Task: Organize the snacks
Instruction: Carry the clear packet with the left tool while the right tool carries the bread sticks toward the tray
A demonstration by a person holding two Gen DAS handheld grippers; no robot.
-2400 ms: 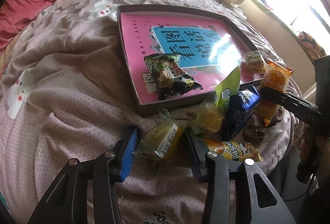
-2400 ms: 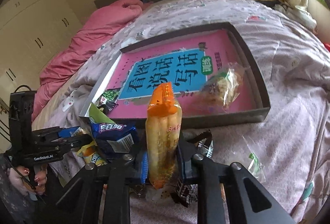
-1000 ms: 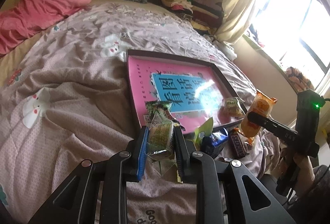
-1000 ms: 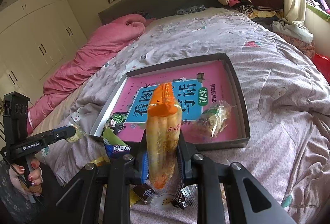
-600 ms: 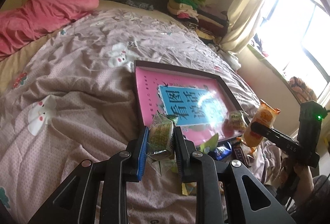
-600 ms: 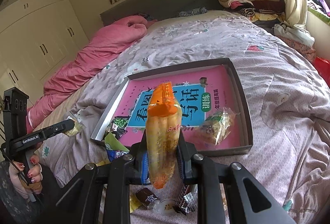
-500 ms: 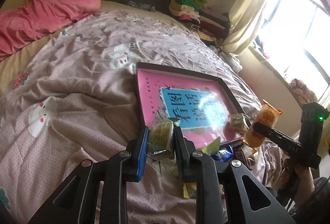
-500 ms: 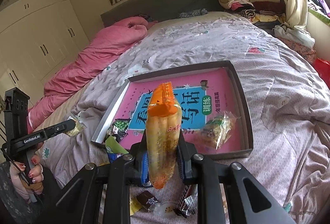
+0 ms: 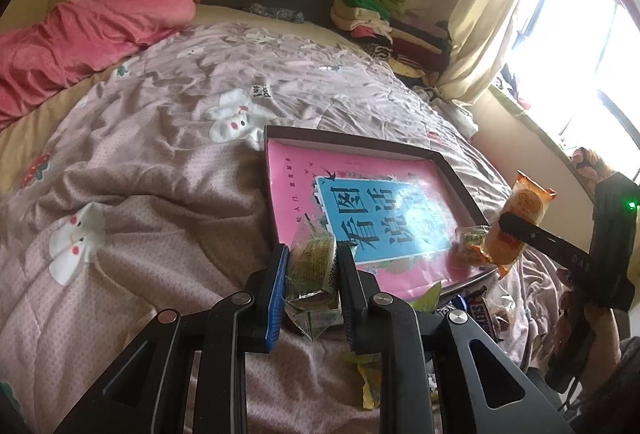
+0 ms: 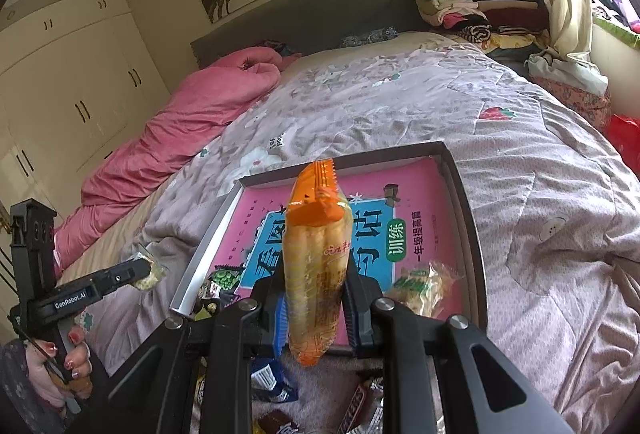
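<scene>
A dark shallow tray [image 9: 362, 142] [image 10: 468, 230] with a pink and blue printed sheet lies on the bed. My left gripper [image 9: 312, 266] is shut on a clear green-printed snack pack [image 9: 312, 268], held above the quilt near the tray's near left corner. My right gripper [image 10: 316, 286] is shut on an orange-topped snack pack [image 10: 316, 262] [image 9: 516, 226], held upright above the tray's near edge. In the tray lie a clear cracker pack [image 10: 420, 288] [image 9: 468, 244] and a green and black pack [image 10: 220, 284]. Several loose snacks [image 10: 272, 382] [image 9: 464, 306] lie on the quilt before the tray.
The bed has a pinkish-grey quilt [image 9: 140, 202] with a rolled pink duvet [image 10: 172, 142] at its left. Folded clothes [image 10: 472, 2] are stacked by the dark headboard. A curtain and bright window [image 9: 568, 34] stand to the right. White wardrobes [image 10: 60, 82] line the left wall.
Both grippers have lifted further up and back with their snack packs held. The left gripper closed on the green-printed pack and raised it off the quilt.
</scene>
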